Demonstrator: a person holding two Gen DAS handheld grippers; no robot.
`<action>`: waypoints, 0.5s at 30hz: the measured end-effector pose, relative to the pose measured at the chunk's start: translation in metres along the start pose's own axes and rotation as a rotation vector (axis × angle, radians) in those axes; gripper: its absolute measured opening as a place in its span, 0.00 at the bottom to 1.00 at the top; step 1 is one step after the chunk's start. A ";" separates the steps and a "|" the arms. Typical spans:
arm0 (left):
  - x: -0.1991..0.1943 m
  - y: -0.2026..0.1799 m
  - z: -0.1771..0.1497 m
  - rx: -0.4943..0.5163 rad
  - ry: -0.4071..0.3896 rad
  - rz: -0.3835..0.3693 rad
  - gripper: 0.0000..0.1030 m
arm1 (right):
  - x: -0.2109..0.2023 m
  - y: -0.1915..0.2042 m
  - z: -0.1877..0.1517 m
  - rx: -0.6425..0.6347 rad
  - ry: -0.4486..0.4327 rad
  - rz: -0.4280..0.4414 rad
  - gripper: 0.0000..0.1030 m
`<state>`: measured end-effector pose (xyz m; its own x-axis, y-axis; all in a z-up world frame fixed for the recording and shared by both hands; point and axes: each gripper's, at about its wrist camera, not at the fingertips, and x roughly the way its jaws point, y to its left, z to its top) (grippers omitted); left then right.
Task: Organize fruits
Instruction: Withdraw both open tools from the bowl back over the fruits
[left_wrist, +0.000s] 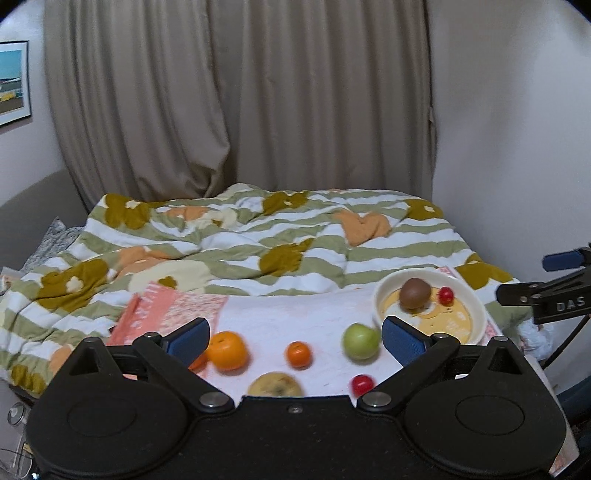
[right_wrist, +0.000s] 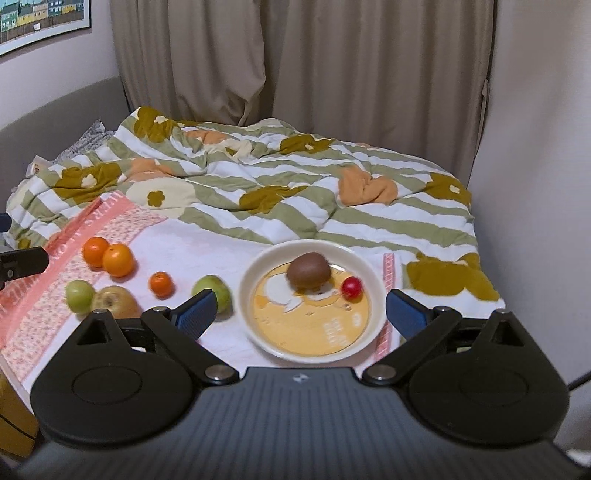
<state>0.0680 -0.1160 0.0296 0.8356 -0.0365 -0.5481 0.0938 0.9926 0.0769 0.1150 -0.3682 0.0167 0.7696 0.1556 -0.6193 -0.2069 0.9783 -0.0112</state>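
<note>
1. The left gripper (left_wrist: 295, 338) stands with its jaws spread wide and nothing between the blue pads (left_wrist: 188, 339). It grips no fruit.
2. The right gripper (right_wrist: 299, 314) likewise stands wide open and holds nothing. The bowl (right_wrist: 255, 273) lies beyond the gap between its fingers, clear of both pads.
3. The bowl is white-rimmed with a yellow printed floor. It contains a brown kiwi (right_wrist: 308, 275) and, just right of it, a small red cherry tomato (right_wrist: 351, 287).
4. Loose fruit lies on the white towel (right_wrist: 192, 251) left of the bowl: a green apple (right_wrist: 216, 293) nearest the bowl, a small orange (right_wrist: 161, 284), two larger oranges (right_wrist: 117, 260) touching each other, a second green fruit (right_wrist: 78, 295) and a yellowish-brown fruit (right_wrist: 112, 301) beside it.
5. Left wrist view only: a second red tomato (left_wrist: 361, 384) lies on the towel near the lower frame edge, right of the yellowish fruit. The right gripper's black arm and one blue pad enter at the right edge.
6. Right wrist view only: the second green fruit and the full pair of oranges. In the left view one orange is mostly hidden behind the left pad.
7. A striped floral quilt (right_wrist: 295, 192) covers the bed behind the towel. Beige curtains (right_wrist: 295, 55) hang beyond it.
</note>
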 end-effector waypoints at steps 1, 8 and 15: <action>-0.003 0.008 -0.003 -0.004 -0.003 0.001 0.98 | -0.003 0.008 -0.001 0.009 0.001 -0.004 1.00; -0.009 0.064 -0.024 0.003 0.004 -0.042 0.98 | -0.014 0.064 -0.013 0.058 0.009 -0.046 1.00; 0.002 0.109 -0.041 0.032 0.018 -0.092 0.98 | -0.006 0.115 -0.035 0.128 0.063 -0.094 1.00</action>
<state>0.0579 -0.0029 0.0030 0.8128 -0.1246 -0.5691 0.1870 0.9810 0.0523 0.0654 -0.2612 -0.0086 0.7419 0.0575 -0.6681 -0.0539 0.9982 0.0261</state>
